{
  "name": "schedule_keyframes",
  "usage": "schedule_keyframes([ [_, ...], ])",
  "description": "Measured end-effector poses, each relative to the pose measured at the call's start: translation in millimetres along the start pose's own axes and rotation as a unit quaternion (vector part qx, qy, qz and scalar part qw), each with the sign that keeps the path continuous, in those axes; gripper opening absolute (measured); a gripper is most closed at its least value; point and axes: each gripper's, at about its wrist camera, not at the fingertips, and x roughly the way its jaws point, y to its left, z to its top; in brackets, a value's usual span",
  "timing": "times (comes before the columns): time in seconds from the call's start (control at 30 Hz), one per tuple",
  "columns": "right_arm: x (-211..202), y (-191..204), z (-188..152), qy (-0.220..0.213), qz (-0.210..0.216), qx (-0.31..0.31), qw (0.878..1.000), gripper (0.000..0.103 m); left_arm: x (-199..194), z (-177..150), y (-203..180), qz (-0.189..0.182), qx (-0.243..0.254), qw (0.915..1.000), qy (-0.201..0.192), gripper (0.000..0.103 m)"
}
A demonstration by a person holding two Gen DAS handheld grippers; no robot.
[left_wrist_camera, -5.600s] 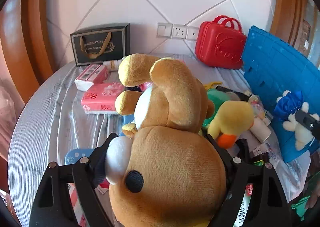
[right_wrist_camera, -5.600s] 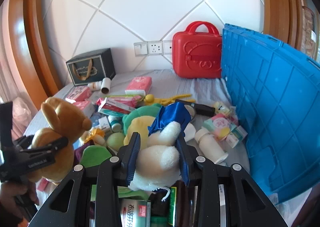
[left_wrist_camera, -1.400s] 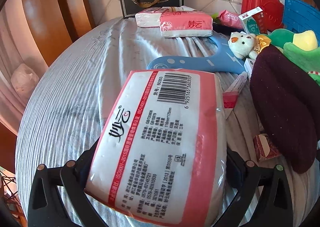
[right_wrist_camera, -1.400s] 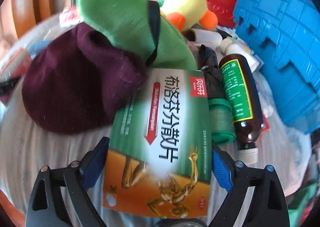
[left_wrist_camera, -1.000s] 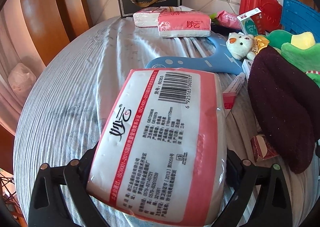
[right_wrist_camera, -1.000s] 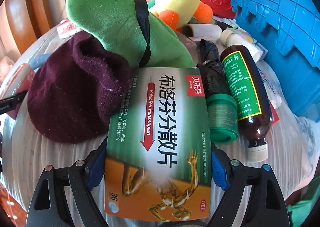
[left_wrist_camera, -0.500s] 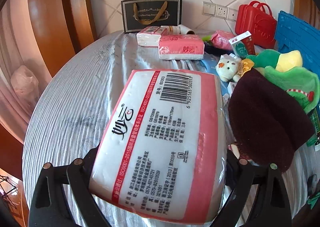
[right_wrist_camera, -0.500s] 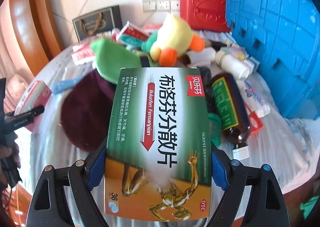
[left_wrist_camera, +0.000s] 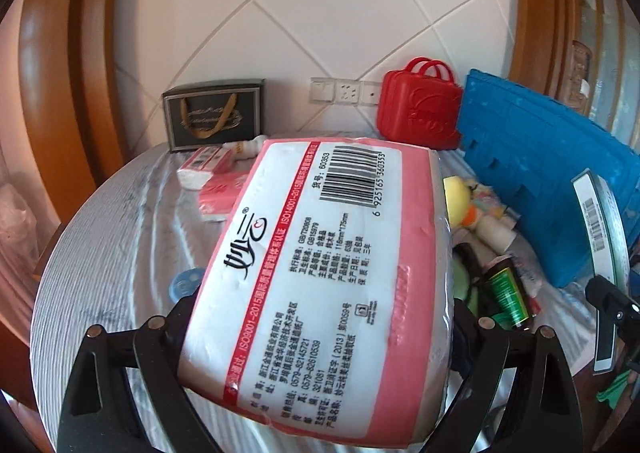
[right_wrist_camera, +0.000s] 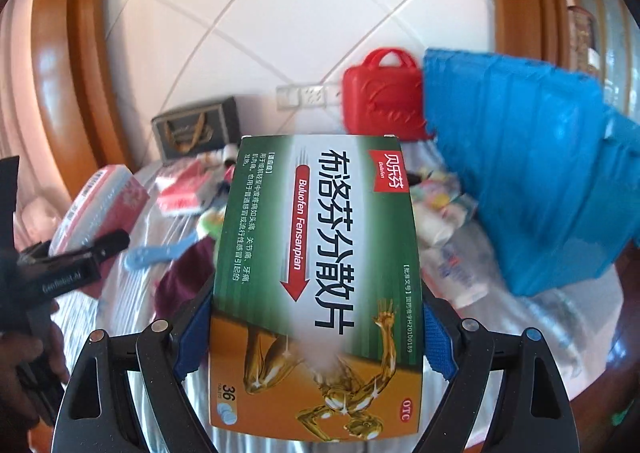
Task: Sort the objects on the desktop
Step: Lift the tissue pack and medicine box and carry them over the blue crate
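1. Both my grippers have come up off the table since a second ago, loads unchanged.
2. My left gripper is clamped on the tissue pack, held above the table.
3. My right gripper grips the medicine box, near the blue crate.

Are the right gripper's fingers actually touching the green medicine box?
Touching. The right wrist view shows the right gripper with its blue fingers pressed against both long sides of the medicine box, which is held clear above the table.
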Motion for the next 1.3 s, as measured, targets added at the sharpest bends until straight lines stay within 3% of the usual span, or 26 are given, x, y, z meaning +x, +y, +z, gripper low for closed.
schedule_keyframes([
  [0.33,-67,-113,90,-0.113,-0.117,0.044,0.986,0.086,-5,91,-171,-0.13,0.045,0.9896,-0.041,0.094],
  [0.63,-107,-200,148,-0.172,-0.193,0.065,0.964,0.086,-13,159,-314,-0.203,0.089,0.9727,-0.068,0.094],
  [0.9,-116,-268,182,-0.178,-0.23,0.076,0.954,0.087,1,198,-408,-0.211,0.116,0.9673,-0.079,0.094],
  [1.13,-98,-322,197,-0.158,-0.241,0.083,0.954,0.087,20,201,-445,-0.195,0.137,0.9691,-0.062,0.094],
  [1.3,-80,-352,208,-0.134,-0.239,0.09,0.957,0.087,39,207,-475,-0.2,0.161,0.9661,-0.026,0.097],
])
